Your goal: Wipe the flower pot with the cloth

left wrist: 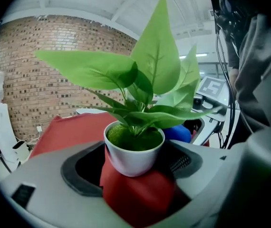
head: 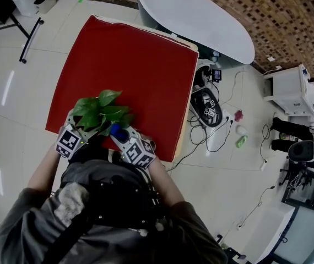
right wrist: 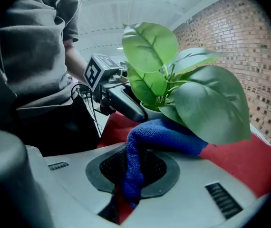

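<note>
A small white flower pot (left wrist: 134, 155) with a green leafy plant (head: 99, 113) sits near the front edge of the red table (head: 135, 59). My left gripper (left wrist: 133, 169) is shut on the flower pot, one jaw on each side of it. In the head view the left gripper (head: 81, 135) is under the leaves. My right gripper (right wrist: 133, 175) is shut on a blue cloth (right wrist: 166, 136), which drapes forward against the pot's side below the leaves. From the head view the blue cloth (head: 119, 133) lies just ahead of the right gripper (head: 126, 140). The pot itself is hidden by leaves there.
The red table stretches away beyond the plant. A white oval table (head: 201, 15) stands behind it. Cables and small devices (head: 206, 106) lie on the floor at the table's right, with a white cabinet (head: 289, 89) farther right. My own body is close behind both grippers.
</note>
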